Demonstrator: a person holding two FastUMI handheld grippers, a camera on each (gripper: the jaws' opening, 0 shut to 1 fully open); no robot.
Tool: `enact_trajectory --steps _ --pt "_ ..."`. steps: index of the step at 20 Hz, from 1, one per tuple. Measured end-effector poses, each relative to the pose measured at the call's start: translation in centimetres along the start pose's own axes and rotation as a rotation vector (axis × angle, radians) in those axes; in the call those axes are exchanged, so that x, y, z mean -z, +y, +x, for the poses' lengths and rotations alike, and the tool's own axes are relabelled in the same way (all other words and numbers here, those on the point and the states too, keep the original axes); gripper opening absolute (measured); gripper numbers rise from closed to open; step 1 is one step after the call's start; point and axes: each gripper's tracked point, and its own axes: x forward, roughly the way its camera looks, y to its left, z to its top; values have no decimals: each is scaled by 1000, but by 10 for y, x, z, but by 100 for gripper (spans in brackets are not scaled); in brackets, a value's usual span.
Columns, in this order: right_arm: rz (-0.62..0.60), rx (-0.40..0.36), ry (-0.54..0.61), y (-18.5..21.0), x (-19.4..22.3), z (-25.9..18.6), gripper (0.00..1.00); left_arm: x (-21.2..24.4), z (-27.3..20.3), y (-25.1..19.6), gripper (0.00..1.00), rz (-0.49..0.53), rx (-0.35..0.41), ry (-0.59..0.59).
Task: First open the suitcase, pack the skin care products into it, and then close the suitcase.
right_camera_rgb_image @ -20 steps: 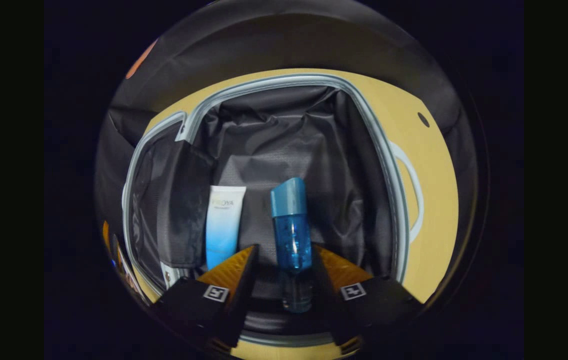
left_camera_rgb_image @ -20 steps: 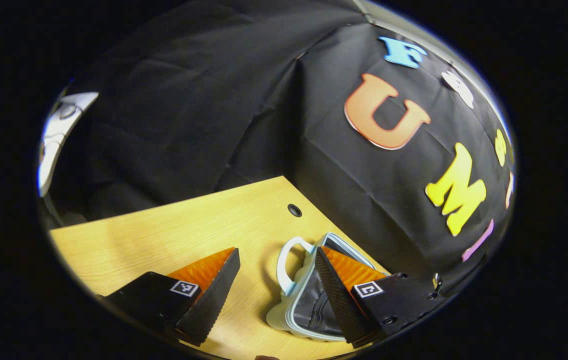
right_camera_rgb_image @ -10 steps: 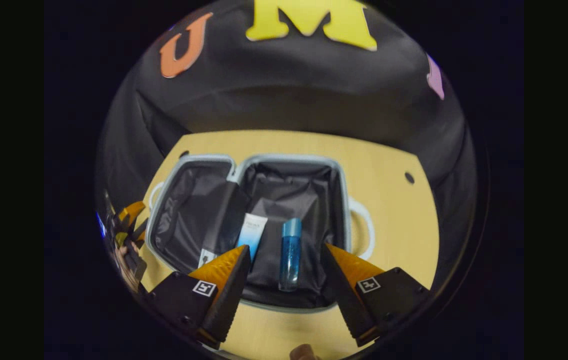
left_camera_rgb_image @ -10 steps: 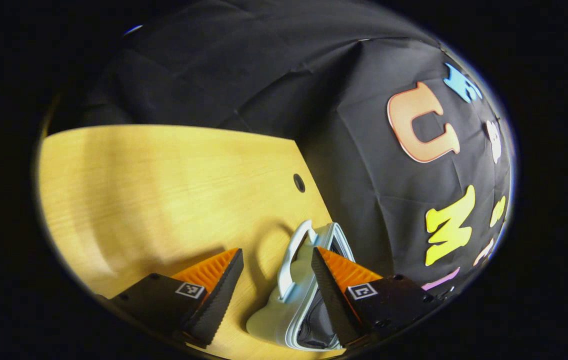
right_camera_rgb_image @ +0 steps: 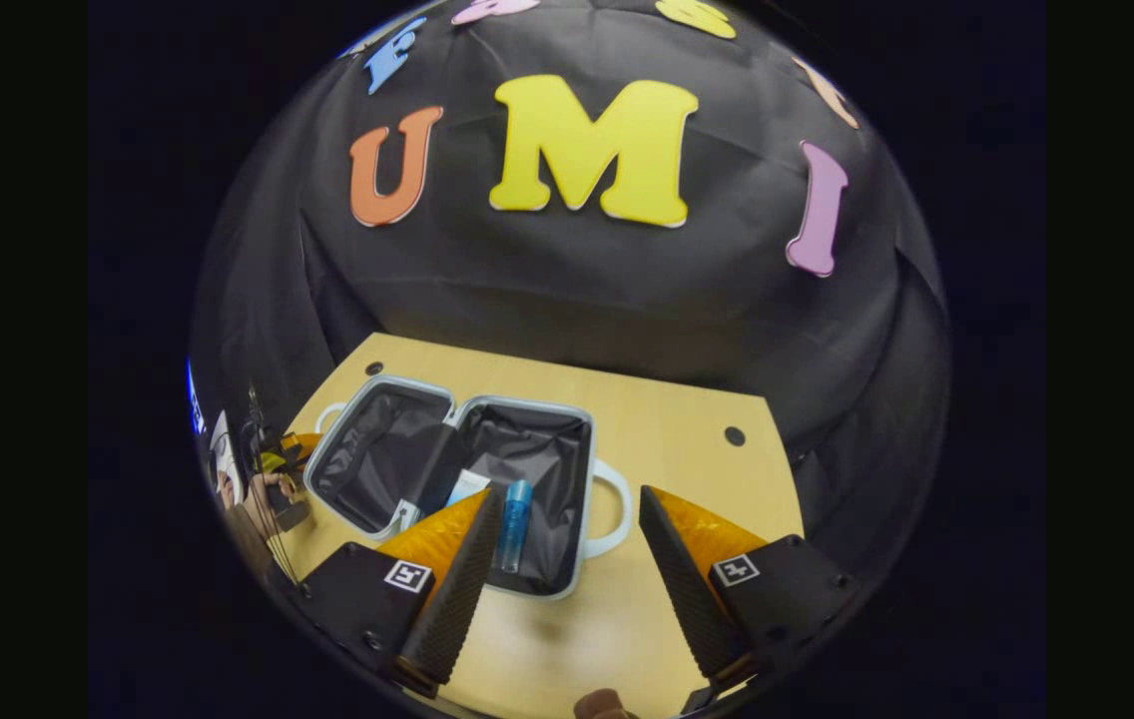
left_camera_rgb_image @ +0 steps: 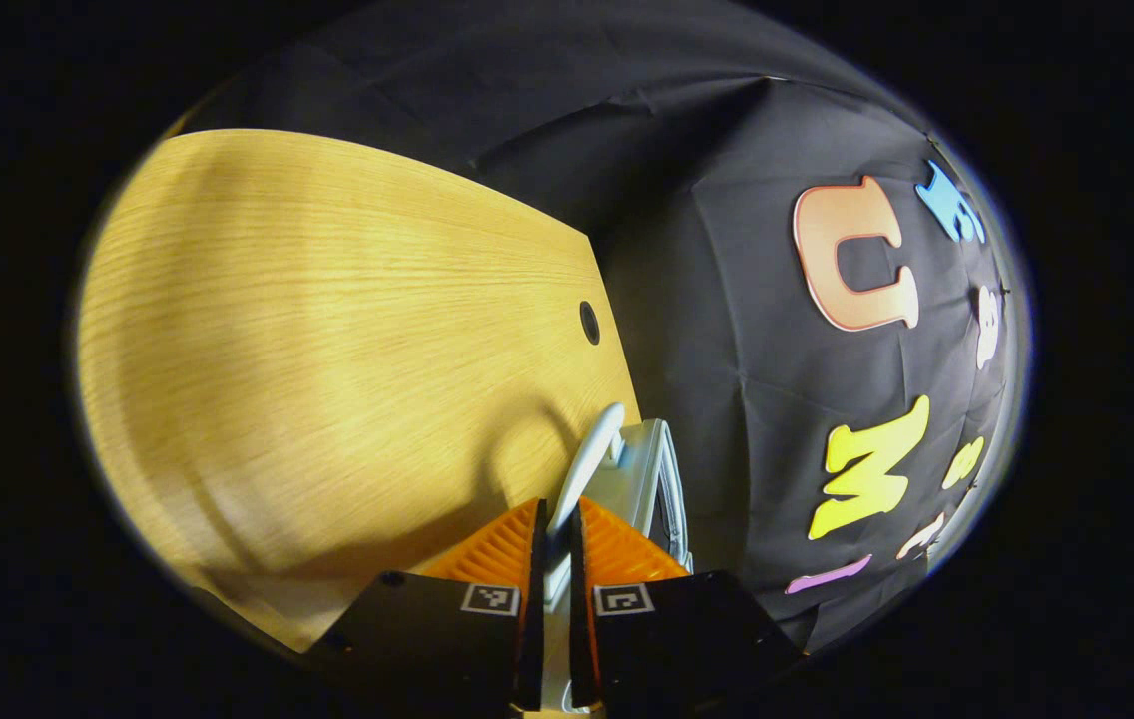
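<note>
The pale blue suitcase (right_camera_rgb_image: 527, 403) lies open on the wooden table (right_camera_rgb_image: 687, 479), both dark-lined halves flat. In its right half lie a blue bottle (right_camera_rgb_image: 515, 524) and a white-and-blue tube (right_camera_rgb_image: 467, 487). My right gripper (right_camera_rgb_image: 567, 589) hovers open above the near table edge, well back from the case, holding nothing. In the left gripper view, my left gripper (left_camera_rgb_image: 552, 544) is shut on the white handle (left_camera_rgb_image: 592, 459) of the left half (left_camera_rgb_image: 642, 469), seen edge-on. The right gripper view shows that gripper (right_camera_rgb_image: 278, 464) small at the far left, held by a hand.
The table (left_camera_rgb_image: 327, 350) stretches bare to the left of the case. A cable hole (left_camera_rgb_image: 589, 322) sits near its back edge, and another hole (right_camera_rgb_image: 734, 435) is at the back right. Black cloth walls close the booth behind.
My left gripper has moved onto the suitcase handle and shut on it. My right gripper has pulled up and back from the case, leaving the blue bottle inside.
</note>
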Motion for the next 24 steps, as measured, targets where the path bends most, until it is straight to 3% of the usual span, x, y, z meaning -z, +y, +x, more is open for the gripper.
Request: enact_trajectory --steps 4,9,14,18,24 --pt "-27 44 -79 -21 -11 -26 83 -1 -3 -18 6 150 -47 -13" --pt "-28 26 -153 -37 -21 -58 81 -13 -17 -86 3 394 -60 -115" --pt "51 48 -247 -78 -36 -96 81 -4 -33 -159 3 639 -101 -211" --pt "97 85 -298 -122 -38 -117 81 34 -48 -213 3 880 -155 -295" --pt "92 92 -346 -165 -41 -129 81 108 -65 -267 3 993 -200 -409"
